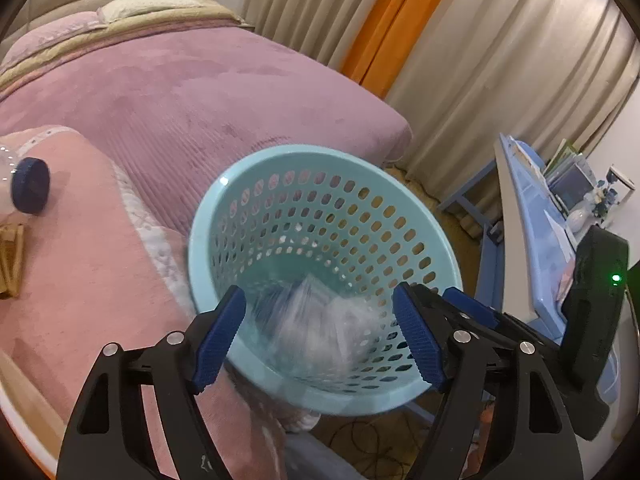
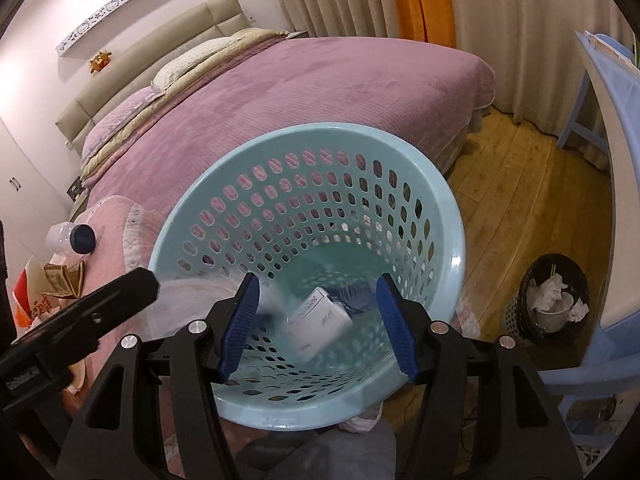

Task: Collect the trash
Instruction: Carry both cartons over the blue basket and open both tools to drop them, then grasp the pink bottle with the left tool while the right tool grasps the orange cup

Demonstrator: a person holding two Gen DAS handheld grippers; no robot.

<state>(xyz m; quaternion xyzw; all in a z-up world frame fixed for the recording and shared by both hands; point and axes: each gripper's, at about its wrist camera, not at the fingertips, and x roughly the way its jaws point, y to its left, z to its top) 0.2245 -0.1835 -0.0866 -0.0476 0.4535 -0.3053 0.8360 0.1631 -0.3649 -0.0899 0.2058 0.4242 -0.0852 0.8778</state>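
A blue-capped bottle (image 2: 72, 238) lies on the pink blanket (image 1: 92, 264) at left. The light blue basket (image 2: 454, 248) holds a white box (image 2: 320, 320) and blurred clear wrapping (image 1: 320, 320). Left gripper (image 1: 320, 340) and right gripper (image 2: 318, 326) hang open-jawed over it, empty. A full black bin (image 2: 556, 300) stands on the wooden floor (image 2: 520, 184) at right.

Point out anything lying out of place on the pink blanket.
A bottle with a blue cap lies on its side on the pink blanket, beside torn cardboard. Both look like uncollected trash, still outside the basket.
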